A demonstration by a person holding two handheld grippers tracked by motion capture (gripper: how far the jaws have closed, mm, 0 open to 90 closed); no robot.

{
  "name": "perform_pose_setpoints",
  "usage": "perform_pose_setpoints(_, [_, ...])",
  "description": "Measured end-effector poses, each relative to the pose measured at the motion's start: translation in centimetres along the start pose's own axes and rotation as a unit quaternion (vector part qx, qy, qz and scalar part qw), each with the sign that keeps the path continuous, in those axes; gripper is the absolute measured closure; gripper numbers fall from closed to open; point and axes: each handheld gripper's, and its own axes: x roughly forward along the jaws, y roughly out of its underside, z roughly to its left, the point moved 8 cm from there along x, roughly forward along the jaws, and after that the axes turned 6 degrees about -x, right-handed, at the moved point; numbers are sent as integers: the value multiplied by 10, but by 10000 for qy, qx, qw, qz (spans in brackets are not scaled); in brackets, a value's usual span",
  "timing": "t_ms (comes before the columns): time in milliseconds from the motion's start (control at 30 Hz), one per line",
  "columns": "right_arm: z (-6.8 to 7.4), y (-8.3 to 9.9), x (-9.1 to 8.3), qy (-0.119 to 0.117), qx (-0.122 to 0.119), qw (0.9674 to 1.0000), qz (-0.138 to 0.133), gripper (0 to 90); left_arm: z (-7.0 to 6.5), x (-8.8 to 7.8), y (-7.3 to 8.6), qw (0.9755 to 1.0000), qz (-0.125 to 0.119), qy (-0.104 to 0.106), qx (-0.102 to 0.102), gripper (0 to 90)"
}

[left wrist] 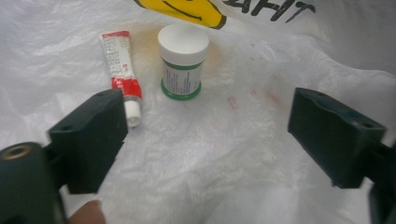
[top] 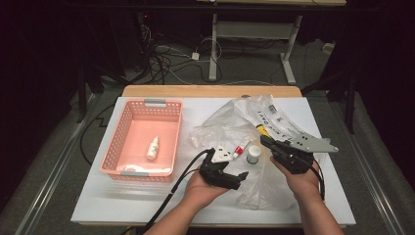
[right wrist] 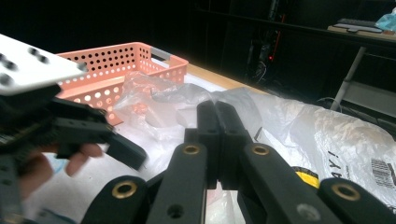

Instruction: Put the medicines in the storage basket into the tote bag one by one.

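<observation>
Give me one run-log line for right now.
left gripper: open, nothing held | ahead: tube, small jar on plastic bag | right gripper: shut on bag edge | basket: one small bottle

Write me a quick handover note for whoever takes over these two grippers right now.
Left gripper: open, nothing between its jaws, aimed at the red-and-white tube and the small white jar, which lie side by side on the plastic bag.
Right gripper: shut; it appears to pinch the bag's edge.
Done: one small white bottle lies in the pink basket.
Left: probably move the tube and jar into the basket.
</observation>
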Motion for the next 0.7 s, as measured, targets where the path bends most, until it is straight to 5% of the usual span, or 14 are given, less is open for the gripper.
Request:
perform_pose_setpoints(133, [0, 0, 0, 3, 6, 10000, 16, 900, 0, -14, 3, 10000, 37, 17, -67, 0])
perform_pose_setpoints(300, [0, 1, 0, 10, -1, 10000, 16, 900, 0, -34, 4, 10000, -87, -37, -15, 0])
perform_pose_setpoints(700, [0, 1, 1, 23, 0, 10000, 20, 900, 31, -76, 15, 9986, -88, -526, -12, 0])
